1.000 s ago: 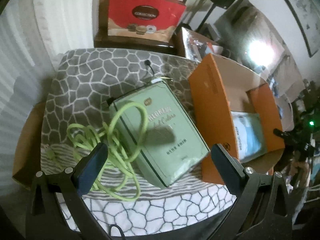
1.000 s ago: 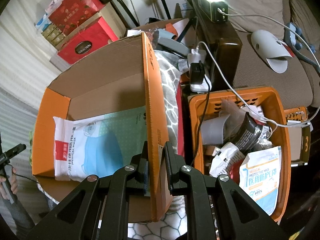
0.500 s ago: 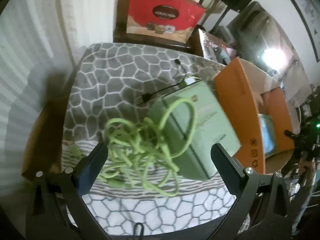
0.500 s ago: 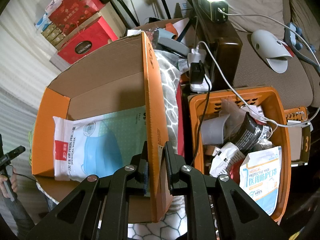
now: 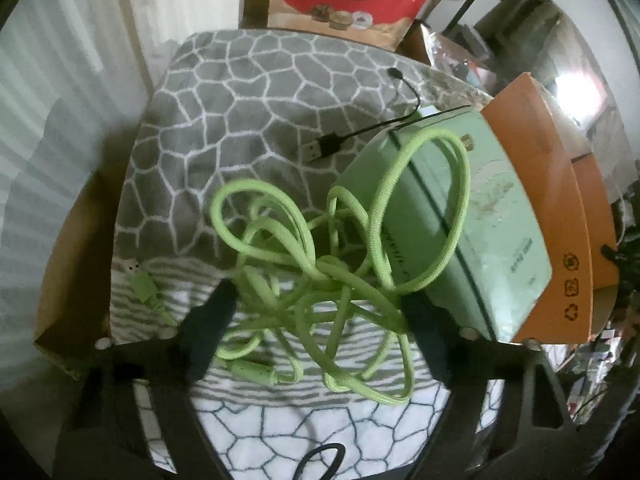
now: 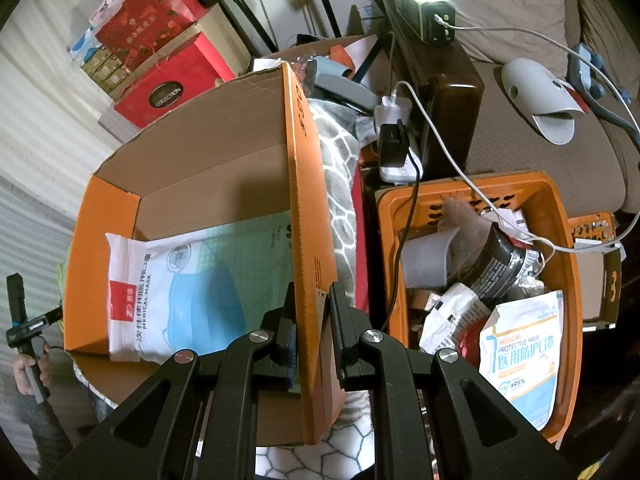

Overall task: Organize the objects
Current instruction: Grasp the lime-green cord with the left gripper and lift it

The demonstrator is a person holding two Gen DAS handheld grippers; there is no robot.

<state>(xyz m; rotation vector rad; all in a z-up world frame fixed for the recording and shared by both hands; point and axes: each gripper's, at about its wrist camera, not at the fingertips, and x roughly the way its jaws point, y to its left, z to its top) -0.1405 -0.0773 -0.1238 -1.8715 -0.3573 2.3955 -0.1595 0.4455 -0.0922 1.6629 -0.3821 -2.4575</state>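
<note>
While the left gripper [image 5: 316, 312], jaws just narrowing, straddles the tangled green cable [image 5: 320, 264] beside the green tin [image 5: 480, 216], only the right view shows the right gripper [image 6: 312, 320] clamping the orange box's wall [image 6: 308, 216].

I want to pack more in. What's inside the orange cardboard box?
A medical mask pack lies on a pale green sheet in the orange cardboard box. Anything beneath them is covered.
</note>
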